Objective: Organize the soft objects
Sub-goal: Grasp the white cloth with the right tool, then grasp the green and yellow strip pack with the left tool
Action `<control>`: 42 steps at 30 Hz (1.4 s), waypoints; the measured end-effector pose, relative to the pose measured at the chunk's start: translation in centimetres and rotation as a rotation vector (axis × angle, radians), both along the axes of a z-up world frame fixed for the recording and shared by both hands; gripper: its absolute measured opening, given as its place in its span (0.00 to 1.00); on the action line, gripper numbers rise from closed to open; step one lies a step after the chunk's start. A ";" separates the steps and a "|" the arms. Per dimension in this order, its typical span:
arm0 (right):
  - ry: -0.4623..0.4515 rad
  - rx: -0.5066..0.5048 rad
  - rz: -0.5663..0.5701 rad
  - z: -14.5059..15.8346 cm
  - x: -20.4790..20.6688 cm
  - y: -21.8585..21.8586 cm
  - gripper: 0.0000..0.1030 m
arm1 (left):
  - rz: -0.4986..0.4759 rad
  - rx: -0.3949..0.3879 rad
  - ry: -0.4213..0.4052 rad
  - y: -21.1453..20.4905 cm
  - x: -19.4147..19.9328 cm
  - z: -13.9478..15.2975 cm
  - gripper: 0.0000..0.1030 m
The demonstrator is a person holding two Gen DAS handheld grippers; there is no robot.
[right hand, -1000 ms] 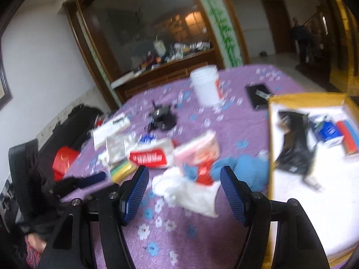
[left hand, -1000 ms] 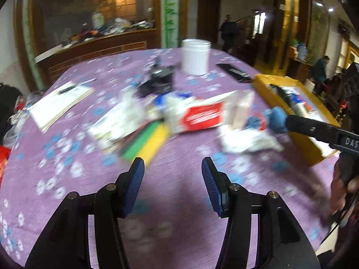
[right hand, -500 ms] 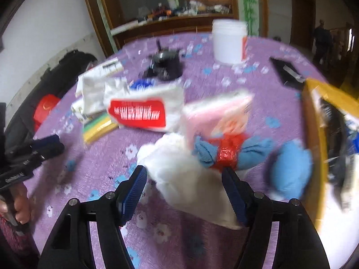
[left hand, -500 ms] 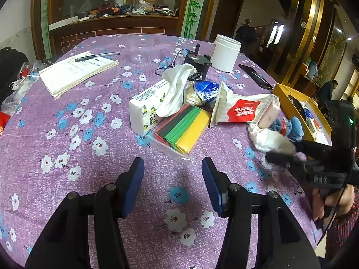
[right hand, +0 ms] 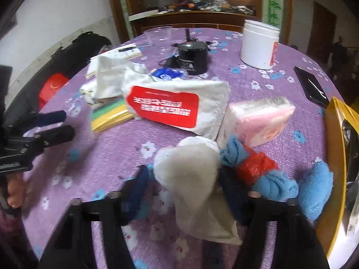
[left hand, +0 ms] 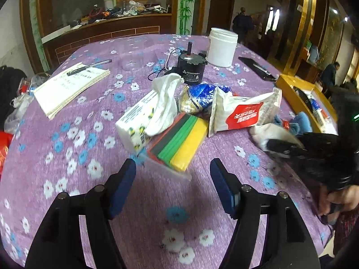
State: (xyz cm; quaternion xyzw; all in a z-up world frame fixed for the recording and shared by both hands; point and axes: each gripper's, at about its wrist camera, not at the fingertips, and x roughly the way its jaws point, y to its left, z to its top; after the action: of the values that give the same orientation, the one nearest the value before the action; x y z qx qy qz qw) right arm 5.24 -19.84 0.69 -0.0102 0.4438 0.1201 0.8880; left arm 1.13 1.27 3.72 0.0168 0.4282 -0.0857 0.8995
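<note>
A white cloth (right hand: 193, 177) lies on the purple flowered tablecloth (right hand: 116, 148), between the open fingers of my right gripper (right hand: 186, 183), which straddles it. It also shows in the left wrist view (left hand: 269, 133). Beside it lie a blue cloth tied with red wrap (right hand: 258, 170), a blue towel wad (right hand: 314, 188), a pink tissue pack (right hand: 258, 118) and a white pack with a red label (right hand: 177, 107). My left gripper (left hand: 172, 188) is open and empty, just short of the coloured sponge pack (left hand: 179, 141) and a tissue box with a white cloth (left hand: 154, 112).
A yellow tray (right hand: 334, 157) with dark items sits at the right. A black motor (left hand: 190, 67), white jar (left hand: 222, 47), phone (left hand: 255, 67), blue snack bag (left hand: 202, 96) and notebook with pen (left hand: 69, 85) stand farther back. The right gripper's body (left hand: 314, 150) is close on the right.
My right gripper has moved forward and down so its fingers now flank the white cloth. My left gripper has advanced toward the sponge pack.
</note>
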 end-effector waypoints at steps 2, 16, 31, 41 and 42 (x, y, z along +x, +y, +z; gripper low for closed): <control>-0.029 0.037 -0.028 0.2 -0.1 -0.8 0.13 | -0.009 0.008 0.020 -0.4 0.8 -0.3 0.66; -0.301 0.546 0.165 5.5 -3.9 -5.0 0.13 | -0.015 0.121 0.080 -2.2 5.9 -3.4 0.66; -0.308 0.526 0.158 5.5 -4.4 -4.6 0.13 | 0.075 0.149 -0.060 -3.3 -0.3 -1.5 0.42; -0.313 0.501 0.152 5.3 -4.4 -4.4 0.13 | 0.145 0.166 -0.244 -2.9 -1.3 0.6 0.43; -0.314 0.501 0.153 5.4 -4.4 -4.4 0.13 | 0.151 0.163 -0.247 -2.8 -1.3 0.6 0.43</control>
State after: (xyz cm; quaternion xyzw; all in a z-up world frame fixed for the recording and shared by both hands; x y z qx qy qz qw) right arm 0.83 -24.20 6.05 0.1572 0.2555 0.2894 0.9090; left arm -0.19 -1.58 4.32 0.0682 0.3200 0.0198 0.9448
